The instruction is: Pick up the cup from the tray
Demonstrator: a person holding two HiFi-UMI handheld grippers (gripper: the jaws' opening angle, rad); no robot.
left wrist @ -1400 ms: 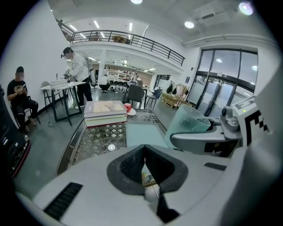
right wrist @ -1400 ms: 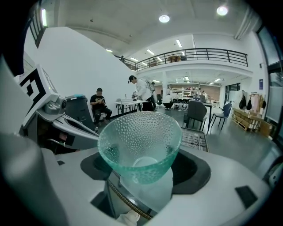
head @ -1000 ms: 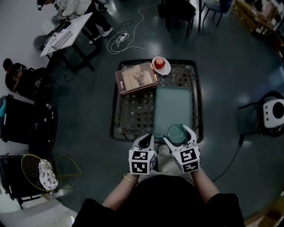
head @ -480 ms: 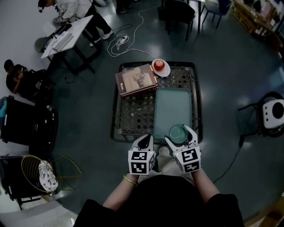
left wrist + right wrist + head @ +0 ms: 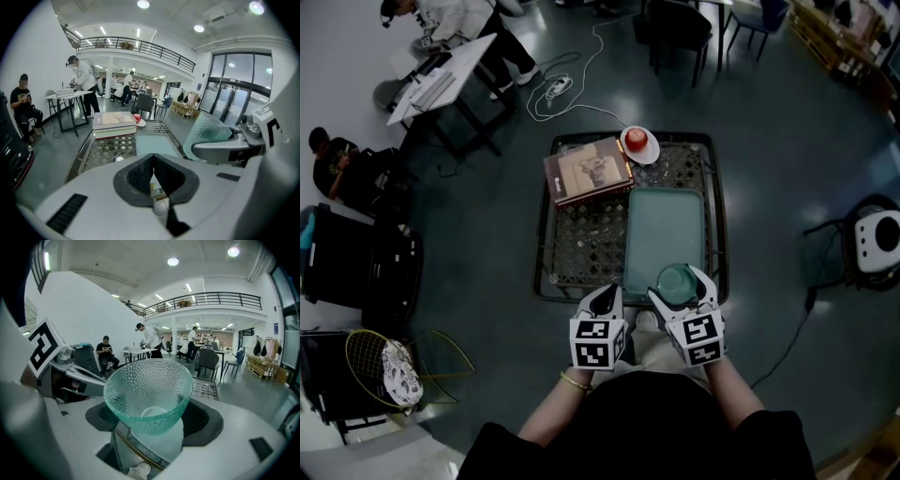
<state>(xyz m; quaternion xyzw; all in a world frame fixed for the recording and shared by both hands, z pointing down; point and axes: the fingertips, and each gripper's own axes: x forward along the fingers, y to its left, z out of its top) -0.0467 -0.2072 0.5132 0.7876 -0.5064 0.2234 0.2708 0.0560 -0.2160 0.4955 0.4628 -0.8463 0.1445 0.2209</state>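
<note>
See-through green glass cup (image 5: pixel 147 392), wide at the top and small at the bottom, with little bumps all over. Squeezed between the right tongs (image 5: pixel 680 285), mouth up, gripped low down where narrow enough to fit. Right over the near end of the tray (image 5: pixel 666 220). Hard to tell whether lifted off already or just touching. Smooth, hard glass, easy to drop and easy to break, so likely held upright and snug for that reason. Best to lift slowly and straight up.

Pale blue-green tray, long and flat and smooth, with a low rim. Lying on the right half of a dark metal tabletop (image 5: pixel 581 248) full of criss-cross holes. At the far end, a thick book (image 5: pixel 588 169) with a brown cover, and just beside it a red apple (image 5: pixel 637 139) on a small white plate (image 5: pixel 651 150). Both well apart from the cup, so not in the way.

Left tongs (image 5: pixel 153 164) pressed together with nothing inside. Waiting just beside the right tongs at the near edge of the tabletop, probably because not needed for one small cup.
</note>
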